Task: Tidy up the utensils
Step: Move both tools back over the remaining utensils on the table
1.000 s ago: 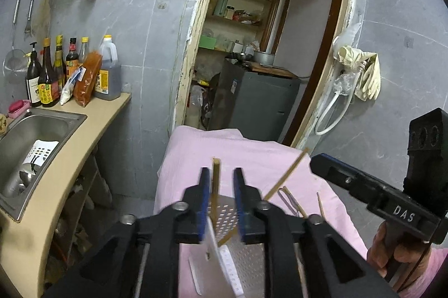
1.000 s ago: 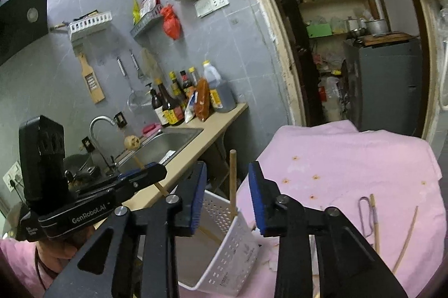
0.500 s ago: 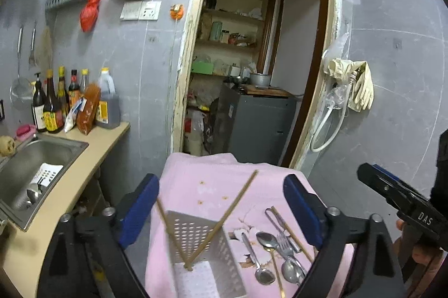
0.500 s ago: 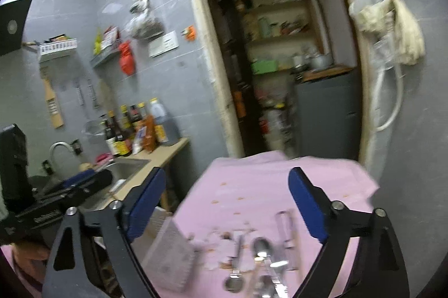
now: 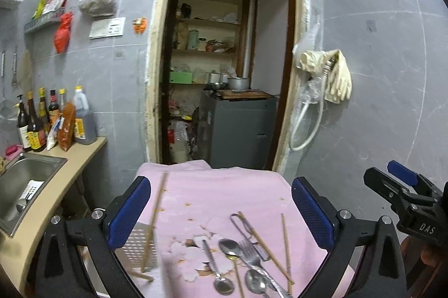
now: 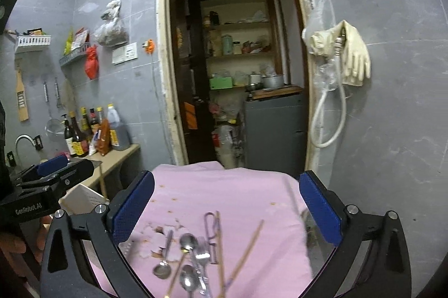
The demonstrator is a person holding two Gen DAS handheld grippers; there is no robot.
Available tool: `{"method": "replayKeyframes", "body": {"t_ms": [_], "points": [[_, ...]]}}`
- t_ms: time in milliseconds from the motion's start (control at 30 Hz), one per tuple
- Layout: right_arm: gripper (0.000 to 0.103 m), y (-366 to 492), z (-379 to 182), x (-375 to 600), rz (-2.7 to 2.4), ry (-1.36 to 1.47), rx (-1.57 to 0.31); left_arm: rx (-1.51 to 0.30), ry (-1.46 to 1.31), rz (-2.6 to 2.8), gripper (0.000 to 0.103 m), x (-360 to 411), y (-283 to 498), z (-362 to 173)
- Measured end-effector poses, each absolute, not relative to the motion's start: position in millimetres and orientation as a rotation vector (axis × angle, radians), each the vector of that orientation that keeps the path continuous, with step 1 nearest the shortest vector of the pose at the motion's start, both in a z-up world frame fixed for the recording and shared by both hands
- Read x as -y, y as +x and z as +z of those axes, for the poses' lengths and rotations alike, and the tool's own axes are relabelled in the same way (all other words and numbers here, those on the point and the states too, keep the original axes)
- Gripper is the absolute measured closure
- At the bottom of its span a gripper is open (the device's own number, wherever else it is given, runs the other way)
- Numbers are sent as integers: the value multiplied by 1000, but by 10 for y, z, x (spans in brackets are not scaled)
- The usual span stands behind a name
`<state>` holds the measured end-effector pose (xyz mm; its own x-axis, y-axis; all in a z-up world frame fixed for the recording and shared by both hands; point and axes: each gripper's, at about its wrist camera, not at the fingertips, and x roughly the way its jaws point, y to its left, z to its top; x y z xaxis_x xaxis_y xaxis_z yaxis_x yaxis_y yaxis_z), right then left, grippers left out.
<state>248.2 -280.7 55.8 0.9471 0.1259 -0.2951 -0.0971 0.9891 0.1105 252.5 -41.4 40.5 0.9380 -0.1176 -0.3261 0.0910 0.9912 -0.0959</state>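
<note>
Both grippers are open and empty above a table with a pink cloth (image 5: 224,191). My left gripper (image 5: 221,211) hovers over a white perforated utensil basket (image 5: 137,247) with chopsticks (image 5: 155,216) standing in it. Loose spoons (image 5: 222,282), a fork (image 5: 252,256), a peeler (image 5: 242,225) and chopsticks (image 5: 285,242) lie on the cloth to its right. My right gripper (image 6: 226,211) is above the same spoons (image 6: 189,242), fork (image 6: 202,256) and chopsticks (image 6: 243,256); the basket (image 6: 84,200) is at its left.
A counter (image 5: 81,158) with a steel sink (image 5: 25,180) and several sauce bottles (image 5: 36,118) runs along the left. An open doorway (image 5: 224,74) with shelves and a grey cabinet (image 5: 238,130) lies ahead. Gloves and a hose (image 5: 330,74) hang on the right wall.
Both grippers were shut on chopsticks over the basket a second ago; they opened, left the chopsticks in the basket and pulled back, the right one swinging toward the loose utensils.
</note>
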Motion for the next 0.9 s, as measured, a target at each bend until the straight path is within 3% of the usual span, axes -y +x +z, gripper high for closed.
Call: {"method": "replayKeyframes", "body": {"t_ms": [900], "points": [[1,3180,-341,3551,146,82,-509,-539,-77,-119,2,1151,3251,-326]]}}
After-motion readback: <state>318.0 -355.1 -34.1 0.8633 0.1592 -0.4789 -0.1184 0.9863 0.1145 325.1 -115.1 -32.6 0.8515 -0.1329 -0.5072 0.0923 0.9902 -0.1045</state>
